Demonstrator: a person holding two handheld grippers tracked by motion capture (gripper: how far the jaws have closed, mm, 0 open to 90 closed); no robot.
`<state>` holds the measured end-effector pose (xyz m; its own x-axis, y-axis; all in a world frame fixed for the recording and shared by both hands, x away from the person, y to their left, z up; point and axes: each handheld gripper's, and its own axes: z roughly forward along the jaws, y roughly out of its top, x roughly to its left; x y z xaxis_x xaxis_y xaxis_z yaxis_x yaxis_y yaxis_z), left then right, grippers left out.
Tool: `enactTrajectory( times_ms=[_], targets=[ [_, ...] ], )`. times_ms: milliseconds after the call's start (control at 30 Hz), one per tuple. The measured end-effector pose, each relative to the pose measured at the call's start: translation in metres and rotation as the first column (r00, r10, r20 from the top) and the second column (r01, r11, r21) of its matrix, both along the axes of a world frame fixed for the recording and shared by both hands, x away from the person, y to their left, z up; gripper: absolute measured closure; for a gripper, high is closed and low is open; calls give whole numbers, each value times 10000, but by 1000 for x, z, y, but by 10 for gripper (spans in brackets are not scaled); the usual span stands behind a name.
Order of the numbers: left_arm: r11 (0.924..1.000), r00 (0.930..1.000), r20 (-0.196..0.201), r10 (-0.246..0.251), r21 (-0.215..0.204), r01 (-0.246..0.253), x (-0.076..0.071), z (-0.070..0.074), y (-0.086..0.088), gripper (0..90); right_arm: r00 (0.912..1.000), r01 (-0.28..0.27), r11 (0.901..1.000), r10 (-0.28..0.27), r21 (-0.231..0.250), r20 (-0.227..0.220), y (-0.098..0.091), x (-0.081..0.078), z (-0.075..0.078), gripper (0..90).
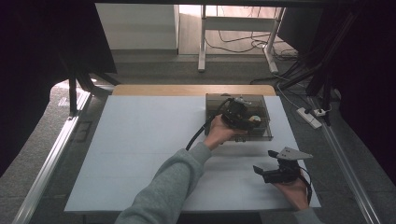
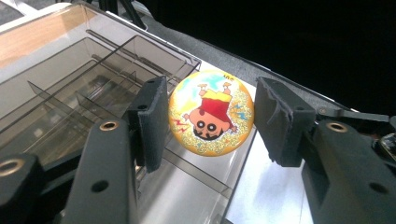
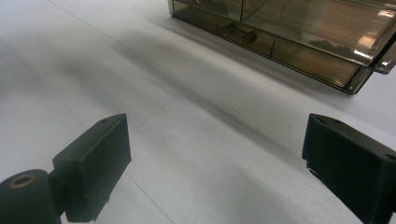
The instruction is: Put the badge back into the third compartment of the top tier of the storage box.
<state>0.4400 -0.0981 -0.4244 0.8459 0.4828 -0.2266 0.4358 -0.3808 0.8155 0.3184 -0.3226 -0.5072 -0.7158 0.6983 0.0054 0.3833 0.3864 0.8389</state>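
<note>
When we look down from the high view, we see our left tool (image 1: 240, 114) held over a smoky see-through box (image 1: 261, 133) near the far right corner of the white worktop (image 1: 140, 154). Our left hand (image 1: 218, 133) grips it, and a grey sleeve (image 1: 168, 186) reaches in from the near edge. Our right tool (image 1: 265, 164) sits by the near right corner, just above the worktop, with its jaws apart.

From the left gripper view, we see a round yellow badge (image 2: 211, 113) with a cartoon child on it, upside down. It sits between the two black jaws, which are spread wide. One jaw looks very close to it; we cannot tell if it touches. Under it is the box with its little walls.

From the right gripper view, our jaws are wide apart with nothing between them, and the box (image 3: 299, 37) lies ahead on the worktop.
</note>
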Motion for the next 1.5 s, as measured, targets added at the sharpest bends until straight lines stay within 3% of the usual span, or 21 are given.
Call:
enactTrajectory(
  times_ms=[300, 433, 1067, 1500],
  targets=[
    [10000, 9998, -215, -18, 76, 19, 5, -7, -7, 459, 10000, -28, 10000, 28, 0, -18, 0, 0, 0, 76],
    [9995, 9984, -493, -282, -177, 274, 6, -9, -8, 343, 10000, -37, 10000, 37, -14, -22, 0, 0, 0, 76],
    [9996, 9998, 5, -206, 183, 206, -6, -1, 17, 327, 10000, -13, 10000, 12, -94, -30, 1, 0, -1, 76],
    [10000, 9994, 354, 22, 1, -22, -20, 6, 47, 332, 10000, -2, 10000, 2, -80, -4, 0, 0, -1, 76]
  ],
)
